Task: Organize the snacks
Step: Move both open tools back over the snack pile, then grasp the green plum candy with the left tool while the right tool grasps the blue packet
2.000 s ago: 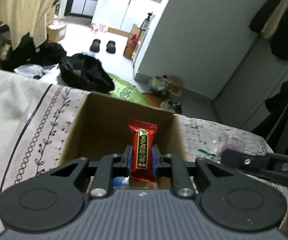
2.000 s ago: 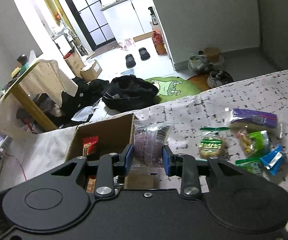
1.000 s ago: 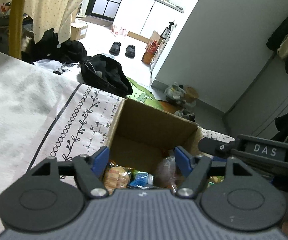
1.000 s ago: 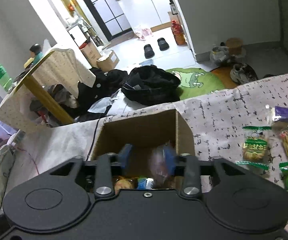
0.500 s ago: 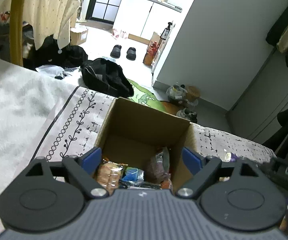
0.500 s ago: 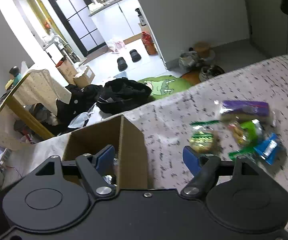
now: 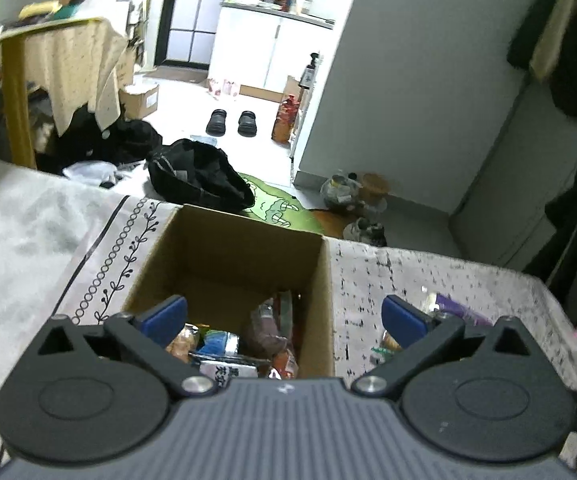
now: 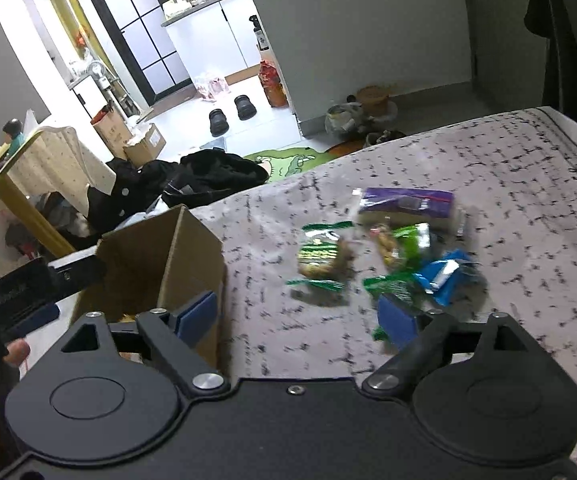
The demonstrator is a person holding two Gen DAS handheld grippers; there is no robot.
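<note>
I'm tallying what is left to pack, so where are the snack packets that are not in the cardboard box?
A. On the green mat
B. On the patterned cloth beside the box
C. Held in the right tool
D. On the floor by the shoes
B: the loose snack packets lie in a cluster on the patterned cloth beside the cardboard box.

Open brown cardboard box (image 7: 228,264) stands upright on the bed, holding several wrapped snacks (image 7: 224,344). Beside it, apart, lies a loose cluster: 1 purple pack (image 8: 406,202), green packets (image 8: 322,254), 1 blue packet (image 8: 444,276).
</note>
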